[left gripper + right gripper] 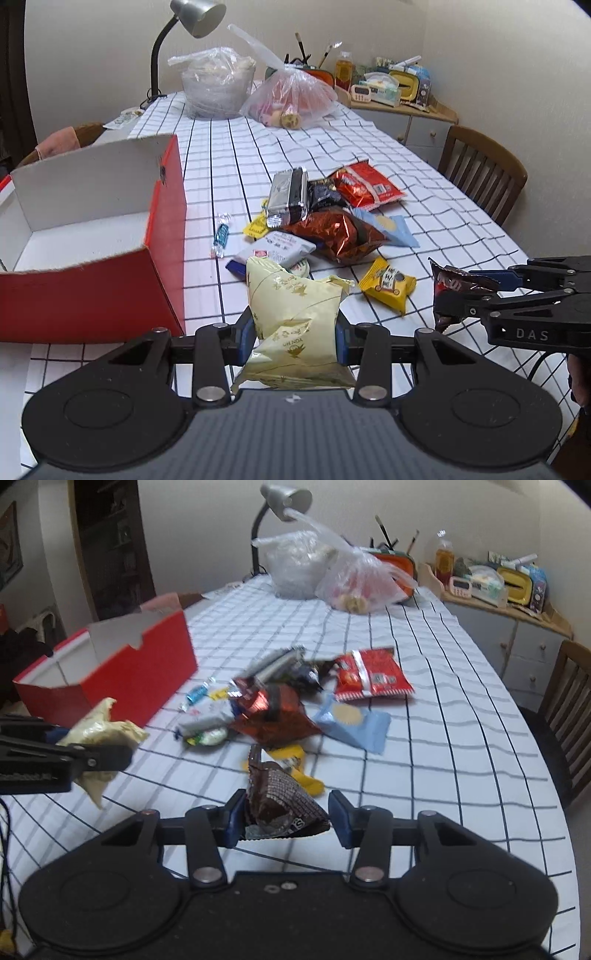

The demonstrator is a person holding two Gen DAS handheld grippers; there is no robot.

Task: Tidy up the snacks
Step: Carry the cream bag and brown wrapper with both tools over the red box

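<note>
The left claw [295, 332] is pinching a crinkly pale-yellow pouch [295, 314] above the worktop [424, 184], beside the open red cardboard box [162, 258]. The right claw [286, 819] is gripping a glossy brown foil packet [280, 797], lifted over a flat yellow packet [303, 775]. Beyond, crumpled foil snacks [332, 225] are lying heaped on the checked cloth.
</note>
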